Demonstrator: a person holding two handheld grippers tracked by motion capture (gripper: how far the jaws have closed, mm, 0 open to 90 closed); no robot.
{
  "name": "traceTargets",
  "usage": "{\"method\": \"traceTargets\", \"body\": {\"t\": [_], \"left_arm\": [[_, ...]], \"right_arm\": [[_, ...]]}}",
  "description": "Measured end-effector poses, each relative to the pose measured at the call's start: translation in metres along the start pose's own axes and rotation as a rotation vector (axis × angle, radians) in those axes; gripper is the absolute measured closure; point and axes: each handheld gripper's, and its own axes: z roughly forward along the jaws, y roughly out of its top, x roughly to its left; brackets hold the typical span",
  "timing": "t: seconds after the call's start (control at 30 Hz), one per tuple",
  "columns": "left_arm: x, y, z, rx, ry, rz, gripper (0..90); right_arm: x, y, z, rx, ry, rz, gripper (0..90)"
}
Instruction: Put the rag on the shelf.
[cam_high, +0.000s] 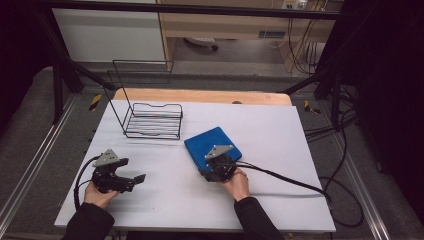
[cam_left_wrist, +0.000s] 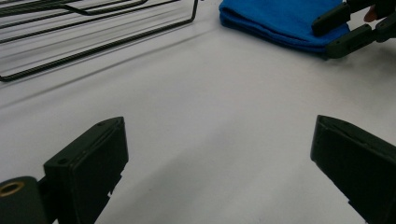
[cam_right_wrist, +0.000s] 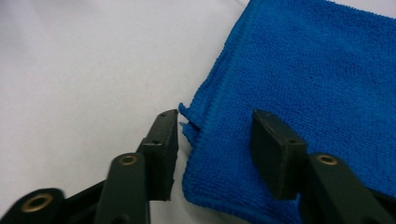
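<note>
Blue towel (cam_high: 212, 145) is lying folded flat on the white desk (cam_high: 280, 130), just right of centre, rotated so one corner is pointing toward 12 o'clock.

Right gripper (cam_right_wrist: 215, 140) is sitting at the towel's near corner, at about 6 o'clock of the cloth in the high view. Jaws are standing partly closed and straddling the towel's hemmed edge: one jaw is hanging over bare desk just off the edge, the other is sitting over the cloth. There is a gap showing at both pads in the right gripper view, so they are not pinching the fabric yet. From the left gripper view the same gripper (cam_left_wrist: 343, 28) is showing one jaw above the folded stack and one level with its side.

Right hand (cam_high: 237, 182) is gripping the gripper body from the near side, with the cable (cam_high: 280, 175) trailing off toward 3 o'clock.

Left gripper (cam_left_wrist: 219, 154) is idling over bare desk at about 9 o'clock of the towel, well apart from it. Jaws are standing wide with nothing between them. Left hand (cam_high: 97, 195) is holding it low near the desk's near-left edge, jaws pointing toward 3 o'clock.

Black wire rack (cam_high: 152, 120) is standing on the desk at about 10 o'clock of the towel, near it but not touching, with its tall back frame rising on the far-left side.
</note>
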Motion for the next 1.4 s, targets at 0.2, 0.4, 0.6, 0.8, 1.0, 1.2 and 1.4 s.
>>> {"method": "traceTargets", "body": {"t": [0.2, 0.4, 0.6, 0.8, 1.0, 1.2, 1.4], "left_arm": [[0.0001, 0.0000, 0.0007, 0.003, -0.002, 0.002, 4.0], [0.0001, 0.0000, 0.0008, 0.006, -0.004, 0.004, 4.2], [0.0001, -0.0001, 0.0012, 0.008, -0.006, 0.005, 4.3], [0.0000, -0.0003, 0.0011, 0.007, -0.007, 0.003, 4.4], [-0.0007, -0.0003, 0.0015, 0.008, -0.008, 0.003, 4.4], [-0.0003, -0.0005, 0.0012, 0.007, -0.008, 0.002, 4.6], [0.0001, -0.0005, 0.0012, 0.007, -0.010, 0.002, 4.7]], "right_arm": [[-0.0001, -0.0009, 0.0022, 0.006, -0.028, -0.039, 66.7], [-0.0014, -0.0003, 0.0021, 0.013, -0.029, -0.048, 72.3], [-0.0022, 0.0010, 0.0008, 0.024, -0.017, -0.063, 76.5], [0.0022, -0.0015, -0.0016, 0.022, -0.024, -0.057, 64.6], [0.0051, -0.0041, -0.0002, 0.021, -0.069, -0.110, 70.8], [0.0045, -0.0046, 0.0002, 0.021, -0.104, -0.138, 83.3], [-0.0005, -0.0014, -0.0006, 0.033, -0.068, -0.097, 86.1]]}}
